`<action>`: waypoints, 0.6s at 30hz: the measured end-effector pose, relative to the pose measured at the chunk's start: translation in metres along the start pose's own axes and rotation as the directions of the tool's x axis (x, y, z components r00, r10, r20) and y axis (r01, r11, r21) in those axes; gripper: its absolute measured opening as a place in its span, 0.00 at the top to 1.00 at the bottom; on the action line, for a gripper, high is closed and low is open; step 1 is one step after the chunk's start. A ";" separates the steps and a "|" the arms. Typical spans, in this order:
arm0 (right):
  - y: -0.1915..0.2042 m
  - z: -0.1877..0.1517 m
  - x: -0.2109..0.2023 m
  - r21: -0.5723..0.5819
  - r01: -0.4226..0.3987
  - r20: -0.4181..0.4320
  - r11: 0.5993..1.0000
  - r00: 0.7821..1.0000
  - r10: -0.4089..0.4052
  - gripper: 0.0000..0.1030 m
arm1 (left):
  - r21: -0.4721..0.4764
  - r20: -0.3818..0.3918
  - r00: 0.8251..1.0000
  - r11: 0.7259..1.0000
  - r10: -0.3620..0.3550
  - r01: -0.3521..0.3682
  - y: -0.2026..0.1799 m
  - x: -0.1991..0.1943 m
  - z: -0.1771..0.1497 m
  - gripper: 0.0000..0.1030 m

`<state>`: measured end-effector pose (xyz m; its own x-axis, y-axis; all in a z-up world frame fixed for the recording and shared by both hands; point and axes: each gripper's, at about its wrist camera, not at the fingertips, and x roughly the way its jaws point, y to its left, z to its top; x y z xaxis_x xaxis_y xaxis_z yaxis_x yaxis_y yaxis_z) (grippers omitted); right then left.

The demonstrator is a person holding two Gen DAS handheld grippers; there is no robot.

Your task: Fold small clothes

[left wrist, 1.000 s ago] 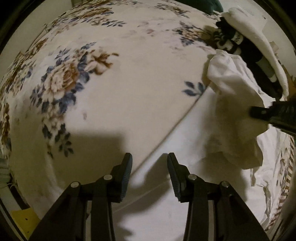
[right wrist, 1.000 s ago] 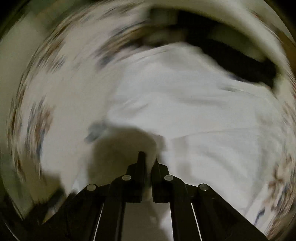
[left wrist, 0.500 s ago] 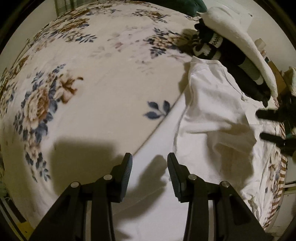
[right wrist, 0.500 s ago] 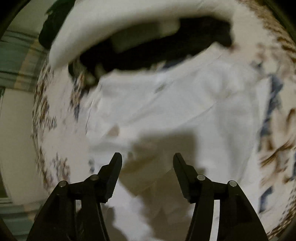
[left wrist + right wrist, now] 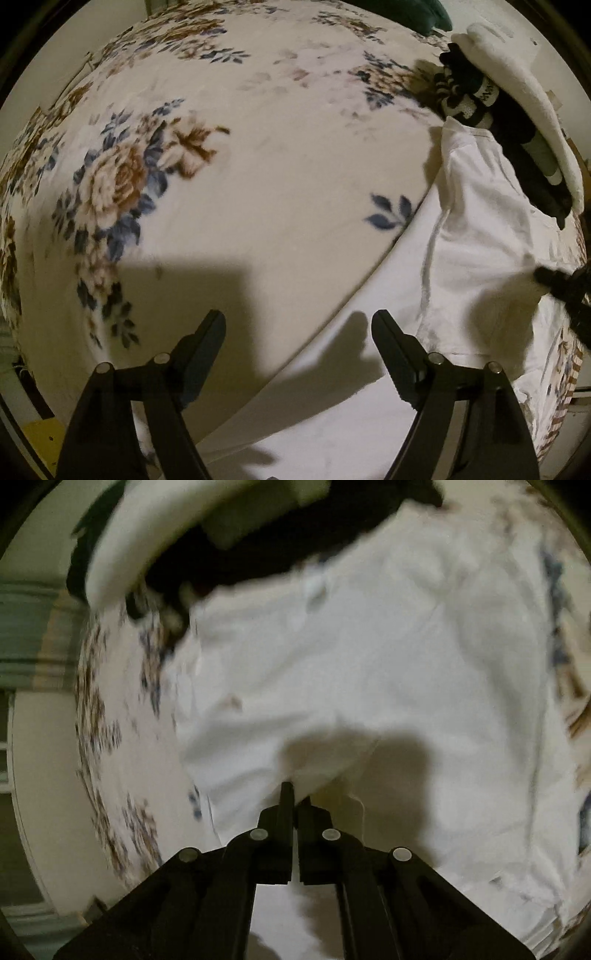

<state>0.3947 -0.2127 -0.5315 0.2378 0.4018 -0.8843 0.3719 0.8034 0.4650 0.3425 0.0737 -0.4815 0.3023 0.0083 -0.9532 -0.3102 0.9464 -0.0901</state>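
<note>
Floral bedspread [image 5: 258, 177] carried a white garment [image 5: 369, 664]; right tool [image 5: 295, 794] pinched its edge, left tool [image 5: 299, 332], just widened, gaped empty, needing its own corner.

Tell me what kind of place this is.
Most likely a bedroom: the work surface looks like a bed spread with a floral blanket, a white garment lies on it to be folded, and more clothes, including a dark striped piece, are heaped at its edge.

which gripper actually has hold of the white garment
The right gripper: its jaws have just closed, pinching the white garment. The left gripper has just opened; nothing is between its jaws.
</note>
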 end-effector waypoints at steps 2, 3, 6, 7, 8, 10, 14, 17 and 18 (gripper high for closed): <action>-0.004 0.011 -0.018 -0.004 0.038 0.071 0.999 0.997 -0.037 0.98 | 0.015 0.007 1.000 1.000 -0.006 0.006 -0.004 -0.002 0.000 0.22; -0.011 0.018 -0.027 0.005 0.054 0.092 0.999 0.994 -0.054 0.98 | 0.019 0.009 1.000 1.000 -0.011 0.011 -0.006 -0.003 -0.001 0.22; -0.033 0.034 -0.044 0.048 0.074 0.119 0.996 0.990 -0.079 0.97 | 0.023 0.004 1.000 0.999 -0.025 0.025 -0.009 -0.004 -0.001 0.22; -0.038 0.039 -0.043 0.064 0.043 0.083 0.997 0.995 -0.049 0.94 | 0.025 0.001 1.000 0.999 -0.029 0.029 -0.011 -0.003 -0.001 0.22; -0.042 0.039 -0.043 0.073 0.022 0.054 0.997 0.998 -0.026 0.83 | 0.027 -0.002 0.999 0.999 -0.034 0.034 -0.013 -0.003 -0.001 0.22; -0.051 0.033 -0.048 0.083 -0.013 0.040 0.996 0.999 0.010 0.55 | 0.031 -0.010 0.999 0.999 -0.039 0.039 -0.015 -0.001 -0.001 0.22; -0.060 0.002 -0.032 0.098 -0.027 -0.022 0.995 0.999 0.029 0.49 | 0.042 -0.010 0.999 0.998 -0.049 0.049 -0.019 -0.003 -0.001 0.22; -0.066 -0.022 -0.006 0.130 -0.057 -0.097 0.990 0.993 0.070 0.49 | 0.050 -0.007 0.999 0.997 -0.050 0.050 -0.022 -0.006 -0.003 0.22; -0.064 -0.028 0.003 0.128 -0.073 -0.118 0.989 0.989 0.088 0.49 | 0.053 -0.008 0.999 0.997 -0.053 0.054 -0.023 -0.006 -0.003 0.22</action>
<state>0.3469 -0.2506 -0.5653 0.1615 0.5201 -0.8387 0.4658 0.7090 0.5294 0.3447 0.0507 -0.4742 0.3114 -0.0448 -0.9492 -0.2451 0.9613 -0.1258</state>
